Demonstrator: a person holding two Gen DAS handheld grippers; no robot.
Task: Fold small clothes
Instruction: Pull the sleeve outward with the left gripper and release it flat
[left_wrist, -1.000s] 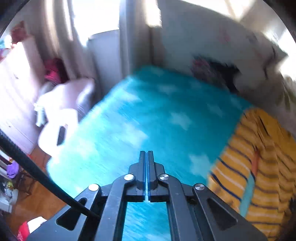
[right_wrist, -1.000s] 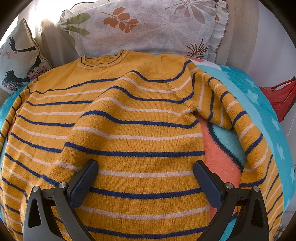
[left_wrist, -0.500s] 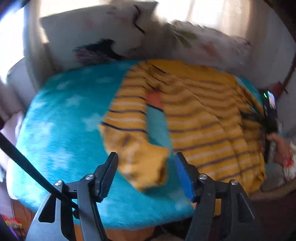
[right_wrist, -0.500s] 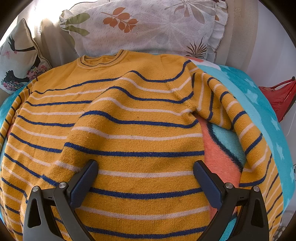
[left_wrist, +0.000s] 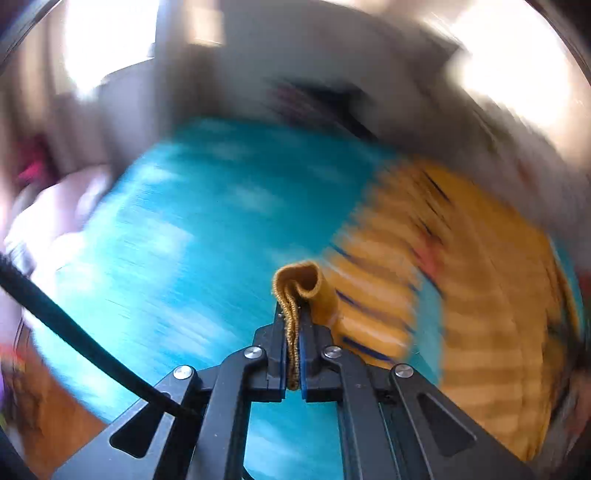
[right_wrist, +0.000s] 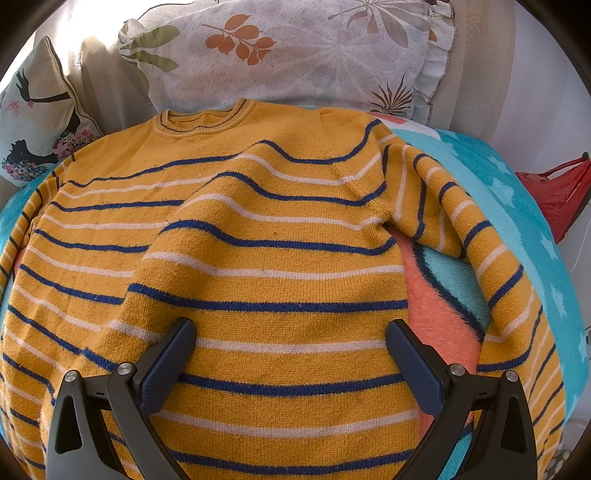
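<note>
Mustard-yellow striped sweater (right_wrist: 266, 280) is lying mostly unfolded on the bed; left gripper (left_wrist: 292, 332) is clamping its cuff (left_wrist: 299, 286), right gripper (right_wrist: 288, 354) hovering apart over its body.

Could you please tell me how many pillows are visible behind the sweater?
2: a leaf-print pillow behind the collar, and a smaller pillow at the far left. Others may be hidden.
</note>
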